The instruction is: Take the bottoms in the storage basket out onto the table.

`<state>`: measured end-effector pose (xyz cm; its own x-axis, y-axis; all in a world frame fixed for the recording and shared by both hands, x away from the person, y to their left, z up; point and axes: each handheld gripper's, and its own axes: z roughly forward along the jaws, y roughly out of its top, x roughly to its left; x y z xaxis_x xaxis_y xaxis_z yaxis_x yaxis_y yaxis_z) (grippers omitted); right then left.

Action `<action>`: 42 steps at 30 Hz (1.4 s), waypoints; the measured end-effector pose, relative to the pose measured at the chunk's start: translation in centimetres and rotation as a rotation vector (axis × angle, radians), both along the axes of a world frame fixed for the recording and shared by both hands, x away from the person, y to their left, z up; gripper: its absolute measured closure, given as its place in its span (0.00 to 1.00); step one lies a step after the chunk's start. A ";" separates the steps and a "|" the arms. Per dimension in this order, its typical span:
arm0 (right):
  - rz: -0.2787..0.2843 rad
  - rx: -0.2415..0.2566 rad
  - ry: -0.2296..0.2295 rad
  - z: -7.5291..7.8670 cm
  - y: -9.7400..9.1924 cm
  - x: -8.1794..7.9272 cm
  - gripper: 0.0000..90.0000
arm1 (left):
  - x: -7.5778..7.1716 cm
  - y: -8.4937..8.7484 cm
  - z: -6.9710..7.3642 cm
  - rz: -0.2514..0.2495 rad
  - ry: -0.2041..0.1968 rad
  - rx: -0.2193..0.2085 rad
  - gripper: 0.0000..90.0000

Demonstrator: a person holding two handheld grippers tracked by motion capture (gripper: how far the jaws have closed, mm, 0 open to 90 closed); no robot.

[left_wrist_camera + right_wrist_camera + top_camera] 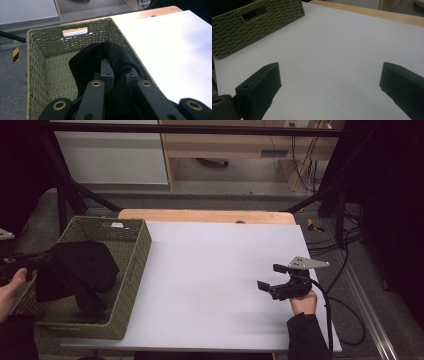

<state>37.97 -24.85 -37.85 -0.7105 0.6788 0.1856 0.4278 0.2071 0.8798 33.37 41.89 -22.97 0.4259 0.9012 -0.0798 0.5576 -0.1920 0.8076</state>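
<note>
My left tongs (117,72) were clamped on the black cloth (75,270) over the basket (135,245) at frame left, right tongs (272,277) gaping idle; next I'd lift it clear onto the counter (210,270).

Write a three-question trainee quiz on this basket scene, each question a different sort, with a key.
1. True or false: the left gripper has its jaws closed on the black cloth.
2. Multiple choice: where is the black cloth? A) flat on the white table top B) over the green woven basket C) on the floor.
3. Short answer: what is between the jaws of the right gripper?

Key
1. True; the left gripper view shows cloth pinched between the jaws.
2. B.
3. Nothing; its jaws stand wide apart above the bare white table top.
</note>
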 end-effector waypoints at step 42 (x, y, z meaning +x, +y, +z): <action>0.005 -0.007 0.000 0.0 0.1 0.0 0.04 | 0.6 -2.3 4.3 -0.099 -0.079 -0.016 0.91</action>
<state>37.94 -24.79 -37.85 -0.7138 0.6765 0.1810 0.4266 0.2151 0.8785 34.01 39.62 -18.67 0.5182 0.8534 -0.0567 0.4708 -0.2292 0.8520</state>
